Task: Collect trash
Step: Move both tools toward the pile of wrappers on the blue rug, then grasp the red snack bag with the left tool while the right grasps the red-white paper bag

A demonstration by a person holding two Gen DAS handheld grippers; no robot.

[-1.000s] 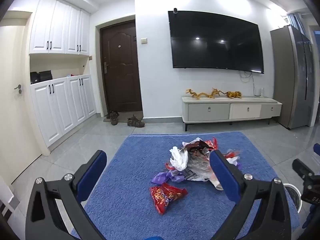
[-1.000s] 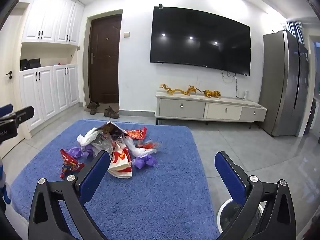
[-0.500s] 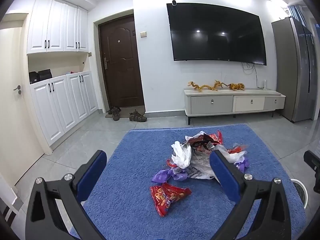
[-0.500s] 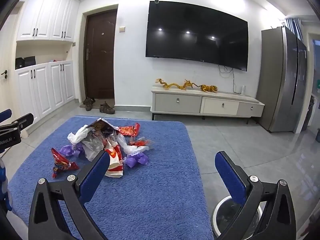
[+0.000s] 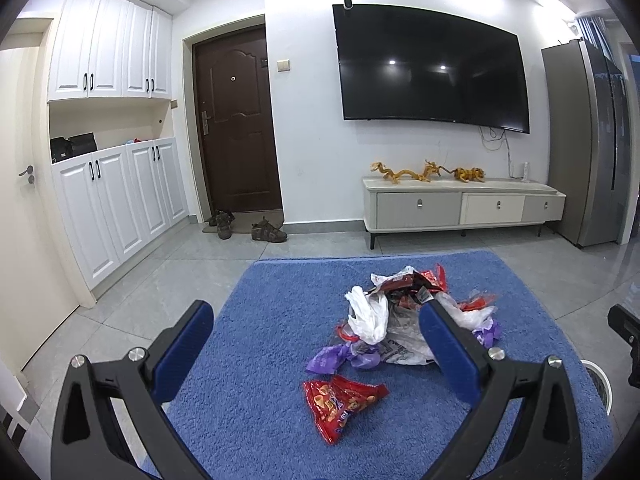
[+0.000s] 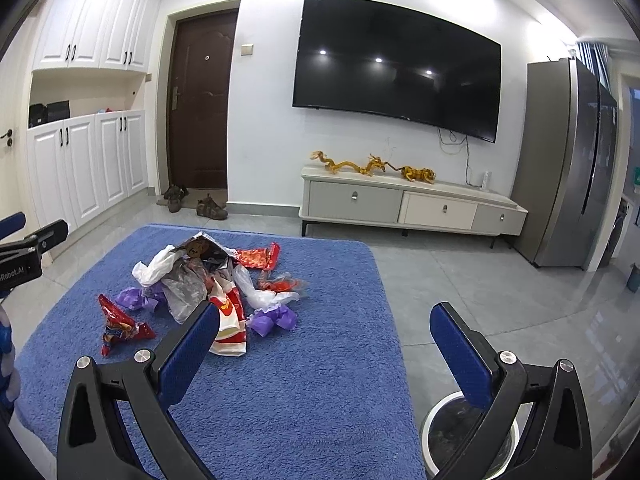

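Note:
A pile of trash (image 5: pixel 404 316) lies on a blue cloth-covered table (image 5: pixel 260 420): white and clear plastic bags, red wrappers, purple wrappers. A red snack bag (image 5: pixel 340 400) lies nearest my left gripper (image 5: pixel 314 332), which is open and empty above the table, short of the pile. In the right wrist view the pile (image 6: pixel 212 280) is to the left of my right gripper (image 6: pixel 326 332), which is open and empty. A round white-rimmed bin (image 6: pixel 468 432) stands on the floor below the right gripper, at the table's right edge.
The table's right edge (image 6: pixel 400 340) drops to a grey tiled floor. A TV cabinet (image 6: pixel 412 208) with gold dragon figures stands at the far wall under a TV. A fridge (image 6: pixel 568 164) is at right, white cupboards (image 5: pixel 116 200) and a brown door at left.
Both grippers have shifted slightly, so the trash pile sits a little lower and further left in the right view. Both stay open and empty. The trash has not moved.

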